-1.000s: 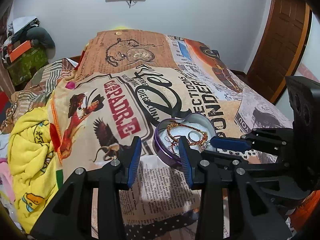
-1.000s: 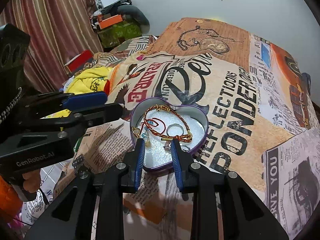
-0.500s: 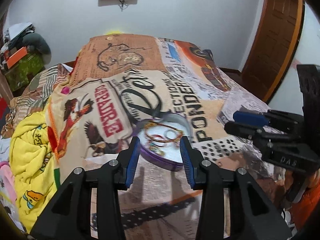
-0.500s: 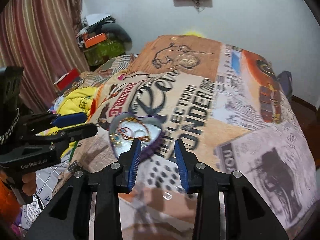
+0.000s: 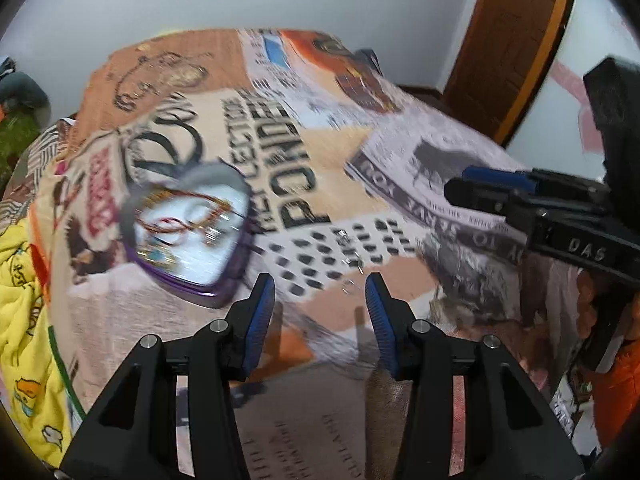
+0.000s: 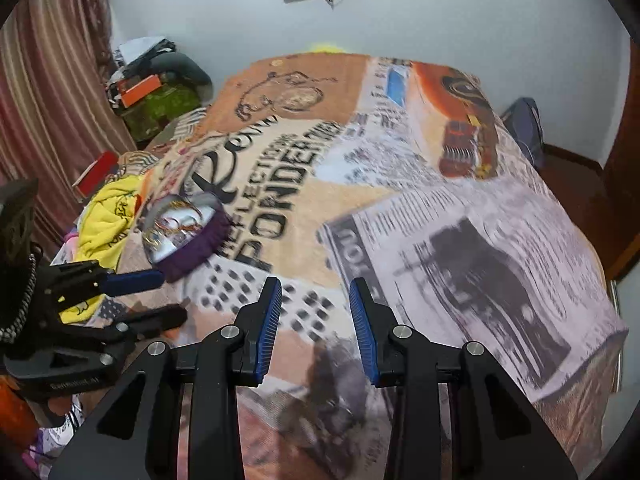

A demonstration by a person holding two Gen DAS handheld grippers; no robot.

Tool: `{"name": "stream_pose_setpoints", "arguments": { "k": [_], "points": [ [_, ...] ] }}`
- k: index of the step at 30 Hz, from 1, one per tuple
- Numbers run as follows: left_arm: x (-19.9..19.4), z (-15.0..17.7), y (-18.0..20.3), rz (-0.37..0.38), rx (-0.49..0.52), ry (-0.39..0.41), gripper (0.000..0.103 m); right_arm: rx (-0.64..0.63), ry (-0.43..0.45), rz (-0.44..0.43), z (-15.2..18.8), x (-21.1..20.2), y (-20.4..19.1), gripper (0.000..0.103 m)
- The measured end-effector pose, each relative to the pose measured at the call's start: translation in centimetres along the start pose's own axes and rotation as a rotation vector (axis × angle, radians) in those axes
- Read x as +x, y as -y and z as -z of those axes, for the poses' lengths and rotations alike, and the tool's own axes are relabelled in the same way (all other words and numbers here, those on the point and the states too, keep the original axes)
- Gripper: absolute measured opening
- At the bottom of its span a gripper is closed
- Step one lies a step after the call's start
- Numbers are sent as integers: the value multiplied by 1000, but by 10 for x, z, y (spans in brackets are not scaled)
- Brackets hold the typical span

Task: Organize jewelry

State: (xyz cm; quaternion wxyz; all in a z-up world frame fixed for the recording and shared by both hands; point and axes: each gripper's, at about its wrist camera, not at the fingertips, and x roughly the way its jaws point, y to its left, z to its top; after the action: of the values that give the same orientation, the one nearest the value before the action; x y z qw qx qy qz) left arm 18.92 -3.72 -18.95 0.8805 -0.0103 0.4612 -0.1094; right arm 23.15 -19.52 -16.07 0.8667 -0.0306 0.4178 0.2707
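**Both tongs empty above the bedspread, heart tin off to the side**

My left tongs (image 5: 320,292) hang over the printed bedspread (image 5: 360,152) with their blue pads parted and widening; nothing sits between them. Just ahead of their tips, on the patch of black dots, lie a few small silvery pieces (image 5: 349,258), too blurred for me to name, apart from the pads. The heart-shaped purple tin (image 5: 188,236) rests on the bed to the left of these tongs, near but not touching them, and holds a tangle of red and gold chains on its pale floor.

My right tongs (image 6: 315,294) are also parted, by a narrower gap, and grip nothing; below them is only bedspread print. From this side the tin (image 6: 188,236) lies well off to the left, beyond the tip of my other tongs, whose upper blue pad (image 6: 134,279) points toward it. A yellow cloth (image 6: 106,216) is bunched at the bed's left edge beside the tin, and a wooden door (image 5: 516,40) stands at the far right of the room.
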Motion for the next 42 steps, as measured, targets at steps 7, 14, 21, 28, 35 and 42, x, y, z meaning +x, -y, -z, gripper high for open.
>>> {"name": "stream_pose_setpoints", "arguments": {
  "k": [7, 14, 21, 28, 35, 42],
  "points": [
    [29, 3, 13, 6, 36, -47, 46, 28, -37, -11, 13, 9, 12, 32],
    [42, 4, 12, 49, 24, -55, 35, 49, -48, -36, 17, 17, 18, 32],
    [48, 3, 22, 17, 65, -52, 21, 79, -54, -65, 18, 21, 16, 32],
    [41, 6, 18, 14, 46, -32, 7, 58, -54, -63, 16, 20, 8, 32],
    [3, -5, -18, -13, -53, 61, 7, 43, -74, -83, 8, 39, -4, 32],
    [-23, -16, -40, -44, -79, 136, 7, 39, -104, -138, 1, 68, -24, 32]
  ]
}}
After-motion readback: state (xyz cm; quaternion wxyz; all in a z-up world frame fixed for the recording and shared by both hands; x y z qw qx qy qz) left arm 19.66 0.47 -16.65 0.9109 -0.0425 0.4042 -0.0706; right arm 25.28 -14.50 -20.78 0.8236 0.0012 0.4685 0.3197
